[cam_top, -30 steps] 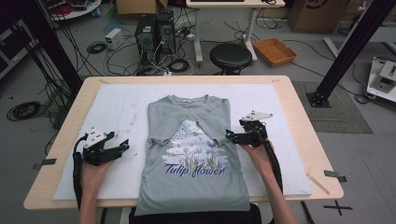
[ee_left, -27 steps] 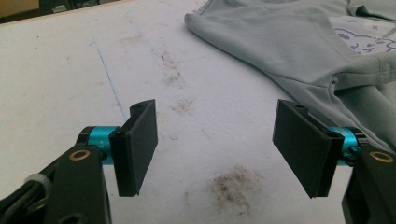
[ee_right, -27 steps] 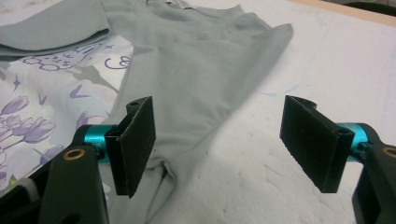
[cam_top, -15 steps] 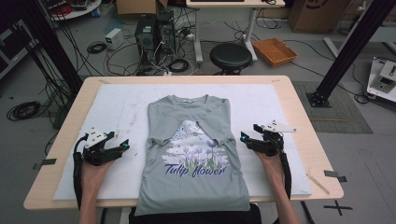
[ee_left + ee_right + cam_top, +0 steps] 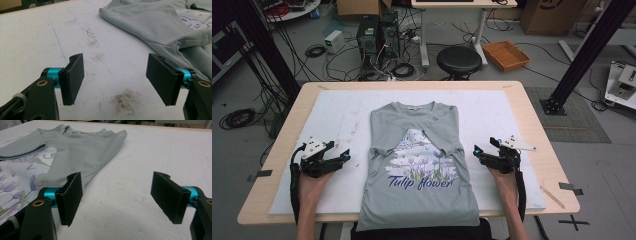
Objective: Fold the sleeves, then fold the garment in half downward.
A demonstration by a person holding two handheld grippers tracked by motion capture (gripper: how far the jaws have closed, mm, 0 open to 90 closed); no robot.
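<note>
A grey T-shirt printed with "Tulip flower" lies face up in the middle of the white mat, both sleeves folded in over the chest. Its hem hangs over the table's near edge. My left gripper rests on the mat left of the shirt, open and holding nothing; its own view shows the shirt's folded left side ahead to the right. My right gripper sits just right of the shirt, open and holding nothing, with the folded right sleeve ahead to its left.
The mat covers a wooden table. Dirty smudges mark the mat near the left gripper. Beyond the table are a black stool, computer towers, floor cables and a wicker tray.
My right gripper has drawn back off the shirt's right sleeve area, moving right and toward the near edge, and now rests on bare mat. The left gripper has stayed put.
</note>
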